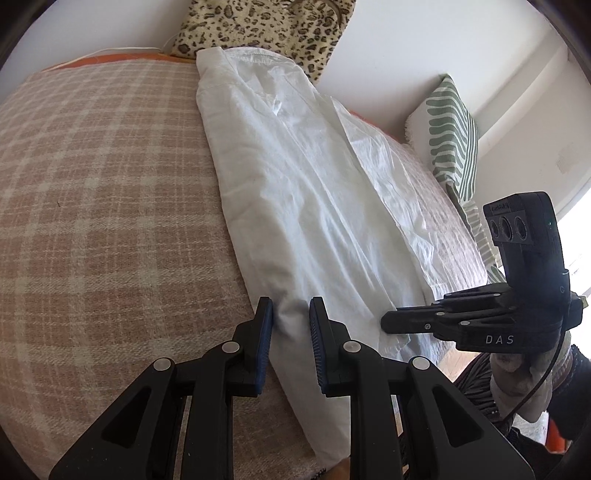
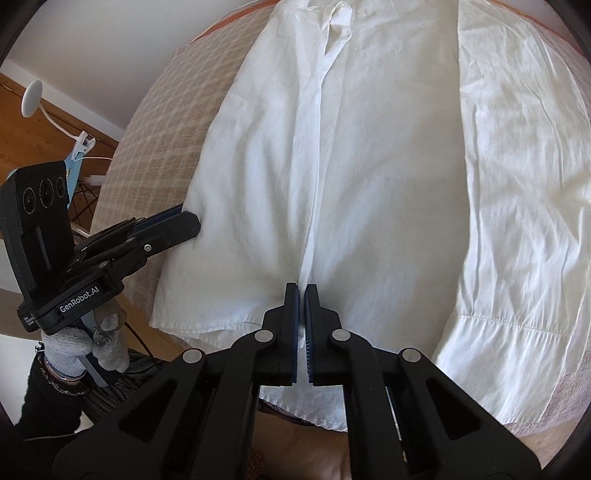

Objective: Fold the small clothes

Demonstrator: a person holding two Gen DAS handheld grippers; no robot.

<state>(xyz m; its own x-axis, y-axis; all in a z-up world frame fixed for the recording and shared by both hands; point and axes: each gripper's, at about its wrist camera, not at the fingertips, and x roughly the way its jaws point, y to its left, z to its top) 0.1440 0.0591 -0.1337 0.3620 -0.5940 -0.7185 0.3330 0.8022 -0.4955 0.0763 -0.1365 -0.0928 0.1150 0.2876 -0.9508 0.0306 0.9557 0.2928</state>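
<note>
A white shirt [image 1: 295, 177] lies lengthwise on a plaid blanket [image 1: 110, 184], its sides folded inward. In the right wrist view the shirt [image 2: 369, 147] shows its collar far away and a sleeve with its cuff [image 2: 498, 332] laid down the right side. My left gripper [image 1: 291, 317] is shut on the shirt's folded left edge near the hem, with bunched cloth filling the gap between the pads. From the right wrist camera the left gripper [image 2: 194, 221] is at that same edge. My right gripper [image 2: 301, 291] is shut on the front placket at the hem, and in the left wrist view the right gripper [image 1: 386, 321] reaches in from the right.
A leopard-print cushion [image 1: 258, 26] and a green-striped pillow [image 1: 450, 136] stand against the white wall beyond the shirt. Gloved hands [image 2: 85, 343] hold the grippers. A white lamp [image 2: 31, 98] and wooden panelling are left of the blanket [image 2: 159, 129]. The blanket's near edge drops off just below the hem.
</note>
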